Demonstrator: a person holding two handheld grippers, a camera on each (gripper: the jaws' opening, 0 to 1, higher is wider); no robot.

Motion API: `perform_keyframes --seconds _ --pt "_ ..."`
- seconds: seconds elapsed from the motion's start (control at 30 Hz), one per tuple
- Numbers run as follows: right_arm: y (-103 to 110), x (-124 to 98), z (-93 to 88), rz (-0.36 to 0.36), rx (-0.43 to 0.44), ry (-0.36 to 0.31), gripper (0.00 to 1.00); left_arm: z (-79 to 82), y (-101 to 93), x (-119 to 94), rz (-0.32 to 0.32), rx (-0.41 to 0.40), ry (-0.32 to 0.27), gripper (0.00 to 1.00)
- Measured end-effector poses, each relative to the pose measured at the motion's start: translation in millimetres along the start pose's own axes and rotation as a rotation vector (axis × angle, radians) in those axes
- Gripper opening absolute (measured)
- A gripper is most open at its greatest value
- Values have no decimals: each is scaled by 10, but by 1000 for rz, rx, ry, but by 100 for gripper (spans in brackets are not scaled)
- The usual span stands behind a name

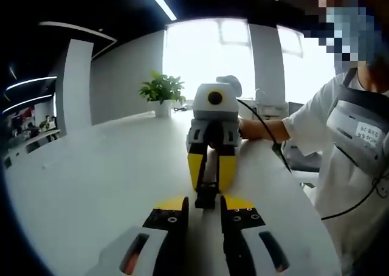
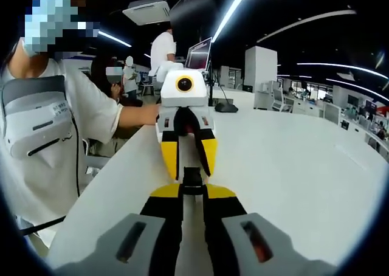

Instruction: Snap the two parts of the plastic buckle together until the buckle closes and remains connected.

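The black plastic buckle [image 1: 205, 196] hangs just above the white table [image 1: 91, 185], between two grippers that face each other tip to tip. At the bottom of the left gripper view, my left gripper [image 1: 205, 205] is shut on the buckle's near end. My right gripper [image 1: 211, 188] comes in from the far side, its yellow jaws closed on the other end. In the right gripper view the buckle [image 2: 192, 180] sits between my right gripper [image 2: 192, 194] and the facing left gripper [image 2: 190, 174]. I cannot tell whether the two halves are latched.
The person holding the grippers, in a white shirt [image 1: 352, 136] [image 2: 48, 124], stands at the table's long edge. A potted plant [image 1: 163, 93] stands at the far end. A black stand [image 2: 226, 107], a monitor [image 2: 199, 54] and another person [image 2: 163, 51] are behind.
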State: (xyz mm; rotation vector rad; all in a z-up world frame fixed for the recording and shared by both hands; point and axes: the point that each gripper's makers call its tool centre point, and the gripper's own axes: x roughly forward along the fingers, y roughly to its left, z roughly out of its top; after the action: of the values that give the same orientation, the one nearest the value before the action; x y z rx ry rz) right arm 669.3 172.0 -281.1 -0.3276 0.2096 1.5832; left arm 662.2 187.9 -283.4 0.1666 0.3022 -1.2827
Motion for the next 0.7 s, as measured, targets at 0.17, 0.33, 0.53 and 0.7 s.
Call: perform_keyframes --seconds 0.17,0.33,0.53,0.7 --pt "-58 -25 -21 4 13 -5 11 4 112 -61 78 20 -4 20" --pt "-252 -92 -46 -4 46 -23 11 0 103 -151 108 4 22 21" --pt "-657 -165 -38 -34 60 -29 11 53 131 -294 207 -32 5 21" --pt "-910 -123 -48 -40 68 -31 11 55 192 -371 310 -72 -11 21"
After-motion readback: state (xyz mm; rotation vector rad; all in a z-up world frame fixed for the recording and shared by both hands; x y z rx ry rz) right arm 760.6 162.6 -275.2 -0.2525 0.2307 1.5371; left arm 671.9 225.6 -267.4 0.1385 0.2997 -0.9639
